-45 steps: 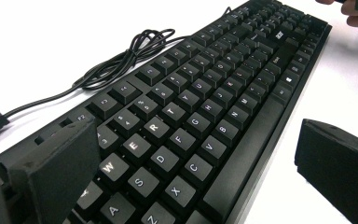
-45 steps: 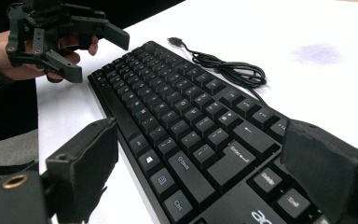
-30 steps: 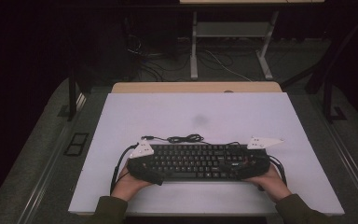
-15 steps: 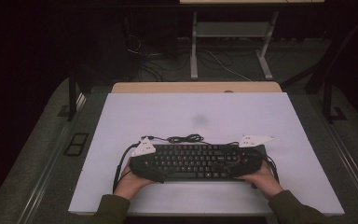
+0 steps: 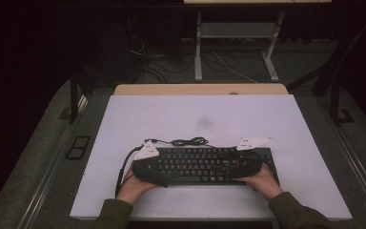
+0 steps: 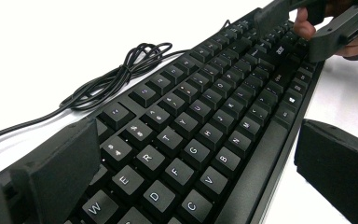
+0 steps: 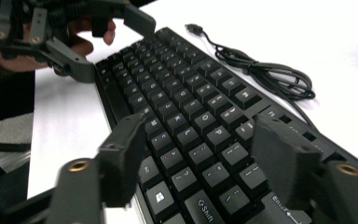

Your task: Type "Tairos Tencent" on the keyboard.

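Black keyboard (image 5: 205, 164) lies flat on the white table surface (image 5: 228, 114), close to the near edge and roughly centred between the left and right edges, its long side parallel to the near edge. Its black cable (image 5: 186, 141) sits coiled in a loose bundle on the surface just beyond the keyboard's far edge, the plug end lying free towards the left.

Left gripper (image 5: 148, 168) is at the keyboard's left end, held in the person's left hand (image 5: 133, 187). In the left gripper view its jaws stand wide apart: one pad is over the far-left keys by the letter rows, the other is out past the keyboard's near edge, above bare table. The jaws straddle the keyboard's depth with a clear gap on the near side; nothing is clamped.

Right gripper (image 5: 244, 164) is at the right end, held in the person's right hand (image 5: 263, 180). In the right gripper view its jaws are likewise spread wide, one above the near edge by the Windows and Shift keys, the other over the far key rows. This view is somewhat blurred, so whether either pad touches the keycaps cannot be told; no grip is evident.

Grey three-cornered plates top both grippers. A tan table edge (image 5: 200, 89) shows beyond the far edge of the white surface.
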{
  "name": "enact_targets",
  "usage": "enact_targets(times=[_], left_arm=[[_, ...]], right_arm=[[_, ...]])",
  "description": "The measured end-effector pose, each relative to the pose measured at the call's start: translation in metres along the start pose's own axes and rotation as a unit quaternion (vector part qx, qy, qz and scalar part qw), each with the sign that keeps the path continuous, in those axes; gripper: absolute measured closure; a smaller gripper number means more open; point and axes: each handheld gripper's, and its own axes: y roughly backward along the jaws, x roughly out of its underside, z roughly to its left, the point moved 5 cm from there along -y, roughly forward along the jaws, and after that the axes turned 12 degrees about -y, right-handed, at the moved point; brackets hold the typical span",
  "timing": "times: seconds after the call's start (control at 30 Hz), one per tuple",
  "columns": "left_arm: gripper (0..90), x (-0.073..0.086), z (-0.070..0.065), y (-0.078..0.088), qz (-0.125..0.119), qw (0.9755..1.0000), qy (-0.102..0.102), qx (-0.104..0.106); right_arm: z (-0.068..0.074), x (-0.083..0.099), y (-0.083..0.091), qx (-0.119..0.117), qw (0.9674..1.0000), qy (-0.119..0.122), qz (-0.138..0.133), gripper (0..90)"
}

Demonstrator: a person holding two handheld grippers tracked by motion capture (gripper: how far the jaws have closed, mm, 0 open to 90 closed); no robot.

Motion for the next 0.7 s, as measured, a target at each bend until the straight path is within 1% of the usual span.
enact_targets(times=[0.13, 0.27, 0.43, 0.53, 0.63, 0.7], left_arm=[[0.0, 0.0001, 0.0002, 0.0002, 0.000, 1.0000, 0.000, 0.000], [0.0, 0.0003, 0.0004, 0.0003, 0.001, 1.0000, 0.000, 0.000], [0.0, 0.0004, 0.0007, 0.0007, 0.000, 1.0000, 0.001, 0.000], [0.0, 0.0006, 0.0008, 0.0009, 0.000, 1.0000, 0.002, 0.000], [0.0, 0.0007, 0.0009, 0.0008, 0.000, 1.0000, 0.002, 0.000], [0.0, 0.0006, 0.0009, 0.0008, 0.000, 1.0000, 0.002, 0.000]], right_arm=[[-0.0005, 0.0021, -0.0007, 0.003, 0.9999, 0.002, 0.011, 47.3], [-0.0012, 0.0037, -0.0002, 0.007, 0.9997, 0.004, 0.021, 60.5], [-0.0003, 0.0057, -0.0007, 0.003, 0.9993, 0.013, 0.036, 75.3], [0.0006, 0.0067, -0.0006, -0.001, 0.9989, 0.019, 0.042, 81.6], [0.0004, 0.0082, -0.0011, -0.001, 0.9984, 0.023, 0.052, 86.4], [0.0001, 0.0100, -0.0016, 0.000, 0.9977, 0.026, 0.062, 88.2]])
